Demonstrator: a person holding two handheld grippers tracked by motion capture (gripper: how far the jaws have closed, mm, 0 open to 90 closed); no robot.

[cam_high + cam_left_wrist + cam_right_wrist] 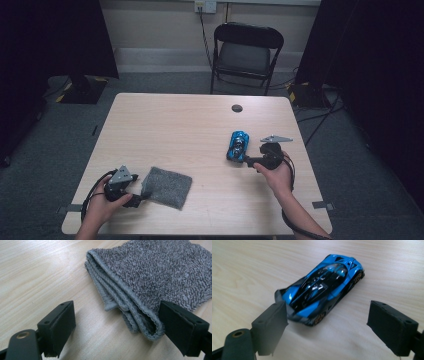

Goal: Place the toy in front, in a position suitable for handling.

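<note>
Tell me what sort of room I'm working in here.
Probably a lab or recording room, not a home: a bare wooden table on grey carpet, a black folding chair by the wall, dark curtains either side and cables on the floor.

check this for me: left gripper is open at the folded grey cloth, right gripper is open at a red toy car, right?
One thing is off: the toy car is blue and black, not red, as the right gripper view shows. The rest stands: the left gripper is open at the folded grey cloth, and the right gripper is open at the car.
</note>
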